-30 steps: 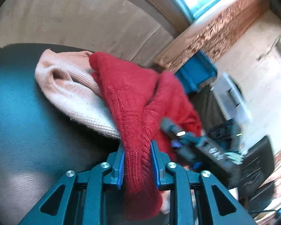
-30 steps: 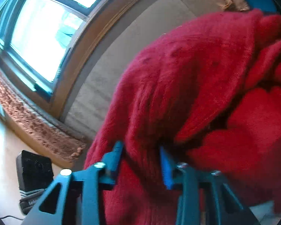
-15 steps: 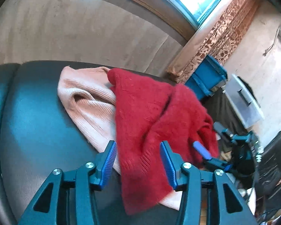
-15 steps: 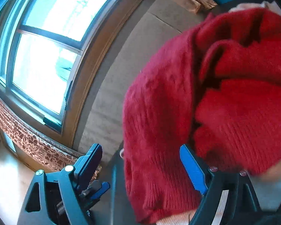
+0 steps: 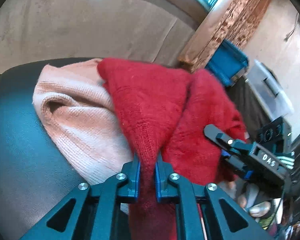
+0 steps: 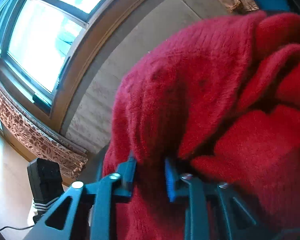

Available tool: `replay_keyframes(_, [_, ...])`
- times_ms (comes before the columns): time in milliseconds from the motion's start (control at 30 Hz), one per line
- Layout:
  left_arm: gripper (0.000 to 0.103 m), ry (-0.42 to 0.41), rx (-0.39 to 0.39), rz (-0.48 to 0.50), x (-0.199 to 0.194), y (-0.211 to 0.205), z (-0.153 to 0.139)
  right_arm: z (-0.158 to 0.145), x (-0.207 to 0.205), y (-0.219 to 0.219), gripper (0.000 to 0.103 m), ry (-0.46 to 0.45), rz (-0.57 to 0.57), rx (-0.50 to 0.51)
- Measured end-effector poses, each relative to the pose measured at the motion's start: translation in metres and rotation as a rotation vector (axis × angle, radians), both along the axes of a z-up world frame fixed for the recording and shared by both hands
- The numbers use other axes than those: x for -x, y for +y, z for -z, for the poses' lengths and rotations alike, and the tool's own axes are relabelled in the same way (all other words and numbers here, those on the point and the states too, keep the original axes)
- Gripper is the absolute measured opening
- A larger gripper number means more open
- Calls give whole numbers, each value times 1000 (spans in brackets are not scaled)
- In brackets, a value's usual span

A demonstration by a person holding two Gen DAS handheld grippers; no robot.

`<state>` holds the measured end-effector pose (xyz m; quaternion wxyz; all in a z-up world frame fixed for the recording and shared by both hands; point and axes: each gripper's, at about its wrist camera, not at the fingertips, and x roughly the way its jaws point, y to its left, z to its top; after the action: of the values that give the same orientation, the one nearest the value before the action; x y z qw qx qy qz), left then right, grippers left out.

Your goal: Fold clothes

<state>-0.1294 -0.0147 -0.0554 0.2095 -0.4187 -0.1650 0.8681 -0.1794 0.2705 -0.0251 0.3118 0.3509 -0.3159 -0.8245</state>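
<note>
Both grippers reclosed, left gripper [image 5: 147,169] and right gripper [image 6: 150,175] pinching red sweater [image 5: 150,104], "DAS" label [image 5: 269,160].

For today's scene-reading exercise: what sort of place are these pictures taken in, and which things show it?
Probably a lived-in room of a home. A large window with a patterned trim below it, knitted sweaters, red and pink, heaped on a dark padded seat, and storage bins beside it.

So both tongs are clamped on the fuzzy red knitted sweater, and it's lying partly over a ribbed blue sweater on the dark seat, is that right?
Not quite. The ribbed sweater underneath is pale pink, not blue, as the left wrist view shows. Otherwise yes: the left tongs and right tongs are both shut on the fuzzy red knitted sweater, which partly overlaps the pink one on the dark seat.
</note>
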Motion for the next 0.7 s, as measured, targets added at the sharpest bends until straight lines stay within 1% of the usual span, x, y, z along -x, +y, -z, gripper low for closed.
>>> replay_keyframes(67, [9, 29, -77, -2, -15, -12, -17, -10, -7, -2, 18, 29, -16, 48])
replay_keyframes(133, [8, 59, -154, -5, -30, -23, -33, -21, -15, -4, 18, 57, -42, 113])
replay_keyframes(233, [7, 109, -274, -13, -58, -44, -59, -45, -29, -18, 18, 95, -113, 242])
replay_keyframes(267, [7, 130, -317, -19, -71, -54, -69, -53, -36, -25, 18, 107, -143, 273])
replay_keyframes(300, [7, 146, -341, -30, -83, -62, -76, -60, -43, -32, 18, 116, -171, 296])
replay_keyframes(433, [7, 227, -387, -89, -124, -101, -112, -89, -83, -59, 18, 153, -313, 411])
replay_keyframes(467, [7, 256, -395, -113, -137, -114, -122, -96, -92, -67, 20, 162, -340, 435])
replay_keyframes(533, [6, 325, -419, -170, -167, -145, -146, -113, -110, -85, 20, 183, -410, 487])
replay_keyframes(567, [3, 365, -427, -196, -181, -160, -159, -122, -120, -89, 20, 197, -446, 507])
replay_keyframes(600, [0, 399, -430, -220, -190, -174, -170, -132, -129, -93, 20, 214, -481, 519])
replay_keyframes(633, [0, 444, -421, -260, -207, -190, -184, -142, -138, -110, 20, 229, -520, 529])
replay_keyframes(700, [0, 500, -392, -323, -230, -215, -209, -164, -156, -143, 20, 259, -598, 550])
